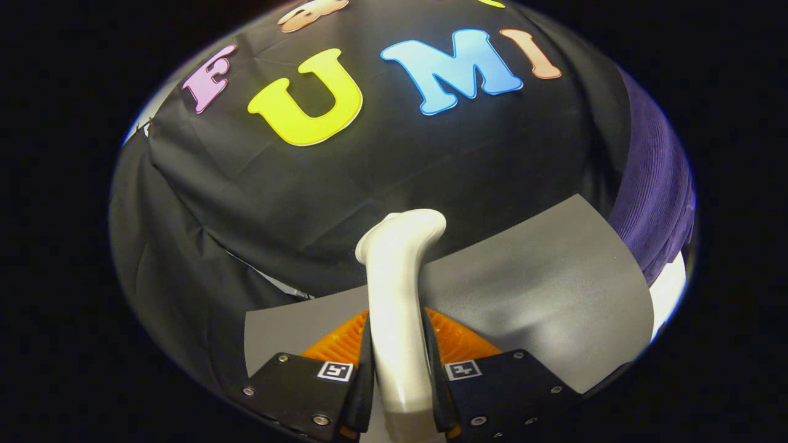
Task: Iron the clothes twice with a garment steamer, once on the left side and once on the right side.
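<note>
Clamping steamer handle (399, 295) between tongs (399, 360), grey mat (542, 289), purple garment (655, 197) beyond

Gripper (397, 363) fingers were clamped on the steamer handle (397, 289), so no gap between them. Grey mat (542, 283) lay bare from 12 to 3 o'clock, room to pass there. Purple garment (659, 197) blocked at 2 o'clock; black cloth wall (246, 203) closed 9 through 12.

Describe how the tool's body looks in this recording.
The tool has two black angular housings, one behind each finger, each bearing a small square black-and-white marker and silver screws along its edges. Its fingers are flat, upright plates.
</note>
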`<state>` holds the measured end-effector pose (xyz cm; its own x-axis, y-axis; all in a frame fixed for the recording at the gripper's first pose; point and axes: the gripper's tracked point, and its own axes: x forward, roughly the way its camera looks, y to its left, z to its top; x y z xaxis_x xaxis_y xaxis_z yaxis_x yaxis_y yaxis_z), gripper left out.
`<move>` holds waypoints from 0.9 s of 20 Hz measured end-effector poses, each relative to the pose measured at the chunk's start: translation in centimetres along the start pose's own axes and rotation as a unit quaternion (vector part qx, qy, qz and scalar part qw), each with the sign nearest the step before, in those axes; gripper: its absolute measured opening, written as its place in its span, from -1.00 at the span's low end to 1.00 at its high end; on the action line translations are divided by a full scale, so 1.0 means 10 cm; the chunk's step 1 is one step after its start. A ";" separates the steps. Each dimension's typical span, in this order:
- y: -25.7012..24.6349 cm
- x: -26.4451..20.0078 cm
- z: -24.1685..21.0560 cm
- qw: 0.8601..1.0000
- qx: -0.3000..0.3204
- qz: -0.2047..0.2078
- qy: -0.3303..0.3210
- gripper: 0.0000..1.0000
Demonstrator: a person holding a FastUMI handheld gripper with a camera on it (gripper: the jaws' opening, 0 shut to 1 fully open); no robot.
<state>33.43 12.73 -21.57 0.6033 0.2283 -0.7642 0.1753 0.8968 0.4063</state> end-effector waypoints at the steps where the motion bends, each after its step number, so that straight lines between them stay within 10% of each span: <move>1: 0.00 -0.02 0.01 1.000 -0.008 0.002 -0.006 -0.24; 8: 0.18 -0.25 -0.07 0.991 -0.108 0.024 -0.074 -0.41; 18: 0.12 -1.77 -0.11 0.953 -0.169 0.065 -0.243 -0.42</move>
<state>22.10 10.16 -8.15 0.9060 0.2178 -0.3630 -0.1374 0.9623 0.2346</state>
